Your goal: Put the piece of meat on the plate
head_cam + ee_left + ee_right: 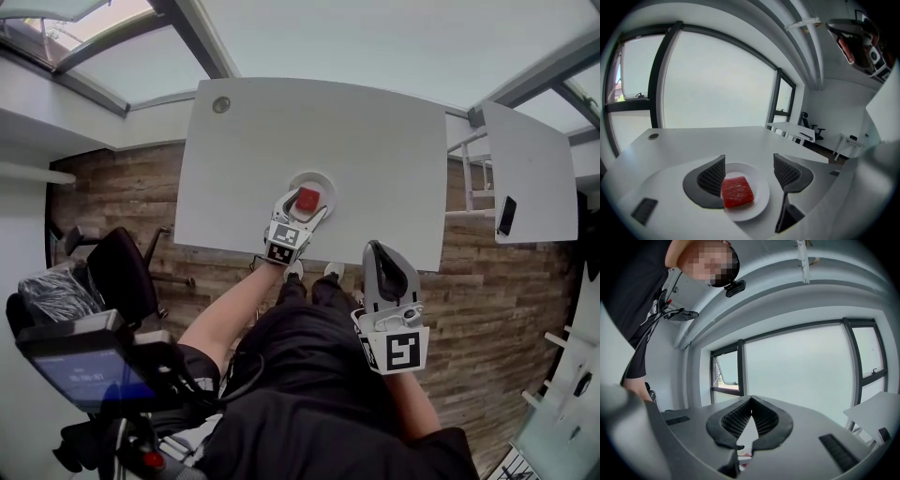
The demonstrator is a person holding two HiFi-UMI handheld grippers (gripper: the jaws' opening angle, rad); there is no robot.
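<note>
Our left gripper [749, 169] hangs jaws wide, gripping nothing; meat [737, 191] lies flat on the plate [761, 196] between them, untouched. Placing looks done. Right gripper [751, 416] shut, empty, off the table [375, 150]. Next: we lift left clear

Red meat [307, 199] lies on the white plate [323, 179] between the spread left tongs [307, 203]

Head view steeply down over table [375, 141]; left gripper view near the same plate [760, 191]; right gripper view level, toward windows [801, 376].
</note>
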